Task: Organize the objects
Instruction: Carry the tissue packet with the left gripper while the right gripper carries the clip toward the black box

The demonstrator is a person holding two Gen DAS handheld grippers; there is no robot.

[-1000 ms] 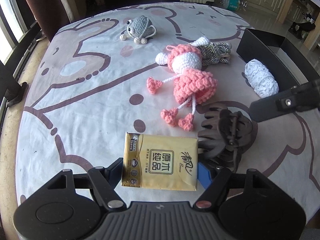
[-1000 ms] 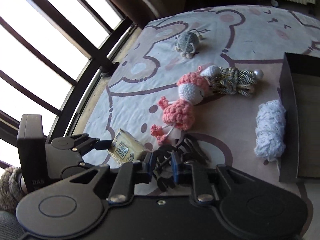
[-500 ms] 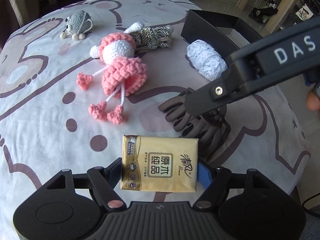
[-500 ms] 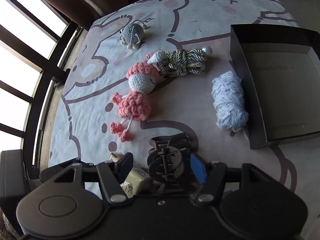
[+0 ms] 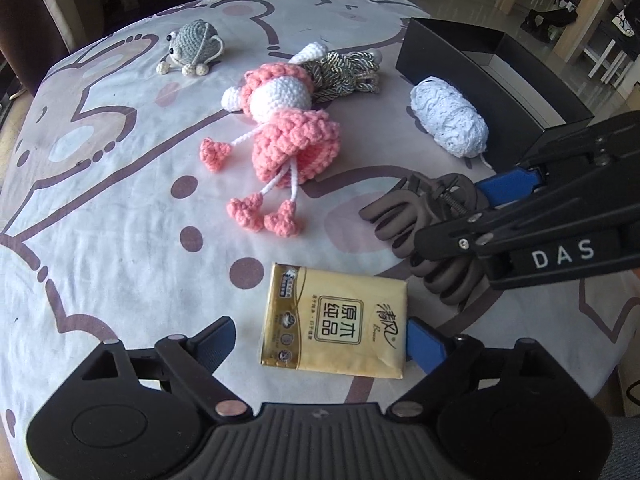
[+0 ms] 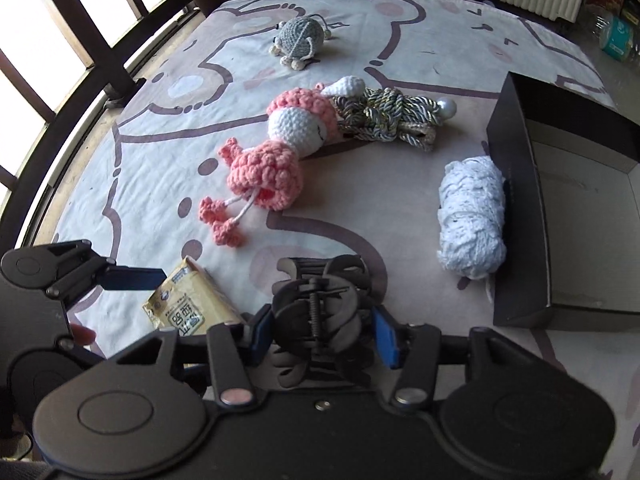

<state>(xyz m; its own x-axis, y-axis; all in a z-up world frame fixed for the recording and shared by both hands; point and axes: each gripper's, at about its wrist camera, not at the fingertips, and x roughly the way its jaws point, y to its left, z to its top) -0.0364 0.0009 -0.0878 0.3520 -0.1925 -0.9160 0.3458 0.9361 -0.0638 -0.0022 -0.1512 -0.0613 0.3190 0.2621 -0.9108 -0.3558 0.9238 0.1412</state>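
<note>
A gold tissue pack (image 5: 334,320) lies flat on the bear-print tablecloth (image 5: 100,200) between the fingers of my left gripper (image 5: 320,322). Its jaws are opening: the left finger stands clear of the pack and the blue right pad (image 5: 424,344) is at its edge. A dark brown hair claw clip (image 6: 320,308) sits between the blue pads of my right gripper (image 6: 320,322). Those jaws are closing and flank the clip closely. From the left wrist, the clip (image 5: 404,216) shows under the right gripper (image 5: 448,216).
A pink crochet doll (image 6: 276,164) lies mid-table, a braided cord bundle (image 6: 388,120) beside its head. A grey crochet animal (image 6: 300,36) sits at the far side. A white yarn skein (image 6: 470,216) leans against an open black box (image 6: 516,208) at the right. Window bars run along the left.
My left jaws have spread and let go of the tissue pack. The right gripper sank over the claw clip, its jaws widening and then narrowing around it.
</note>
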